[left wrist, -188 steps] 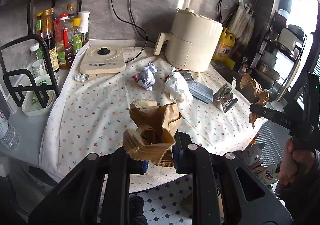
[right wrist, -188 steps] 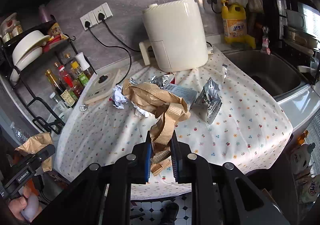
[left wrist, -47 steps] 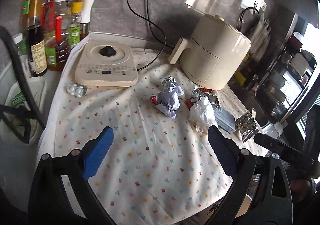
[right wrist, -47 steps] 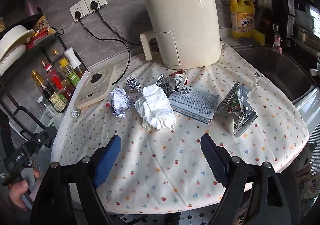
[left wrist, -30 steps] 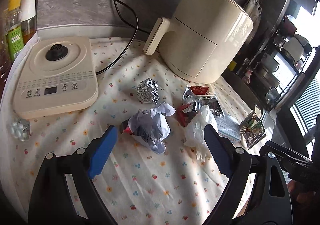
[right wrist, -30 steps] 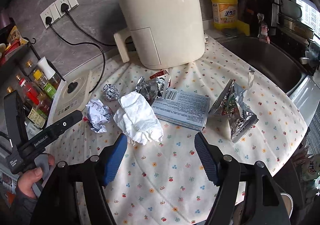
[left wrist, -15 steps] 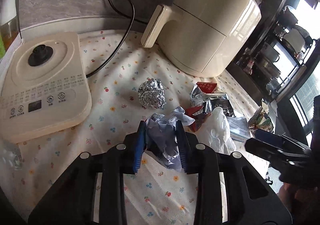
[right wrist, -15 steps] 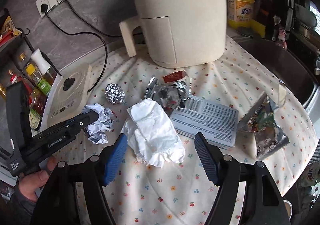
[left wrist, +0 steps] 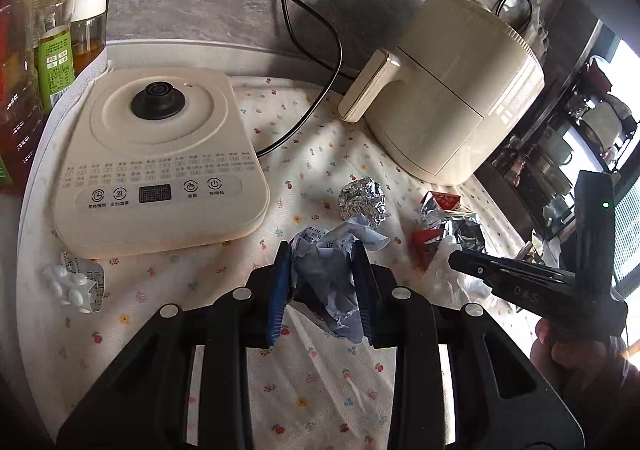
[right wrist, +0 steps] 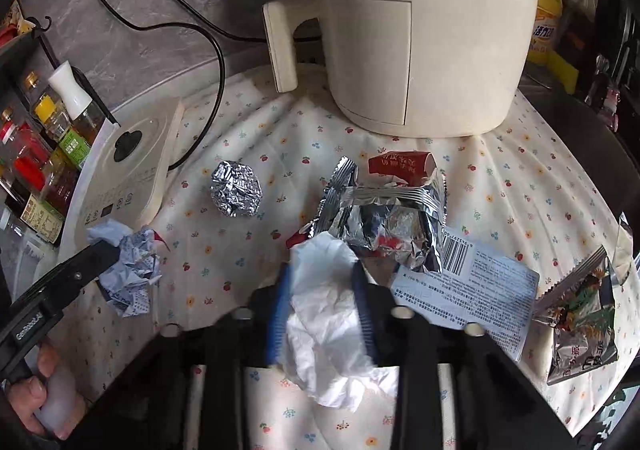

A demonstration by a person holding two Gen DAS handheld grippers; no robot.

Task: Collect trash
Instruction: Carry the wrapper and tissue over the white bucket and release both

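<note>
Left gripper [left wrist: 320, 282] is clamped on a crumpled blue-white paper wad [left wrist: 328, 274], which sits on the cloth-covered surface [left wrist: 320, 390] just in front of the induction cooker [left wrist: 156, 162]. Right gripper [right wrist: 322, 310] is closed on a crumpled white tissue [right wrist: 324, 314], which lies just beside the silver foil wrapper [right wrist: 392, 222] and the printed leaflet [right wrist: 468, 298].

Judged procedure for the step in hand:
1. Confirm that each wad is seated between the pads, not pinched by a loose flap.
2. Lift both straight up, so that the tissue does not drag the wrapper or leaflet with it.
3. Keep clear of the foil ball [left wrist: 362, 202] near the paper wad.
4. Avoid catching the cloth in the pads.
</note>
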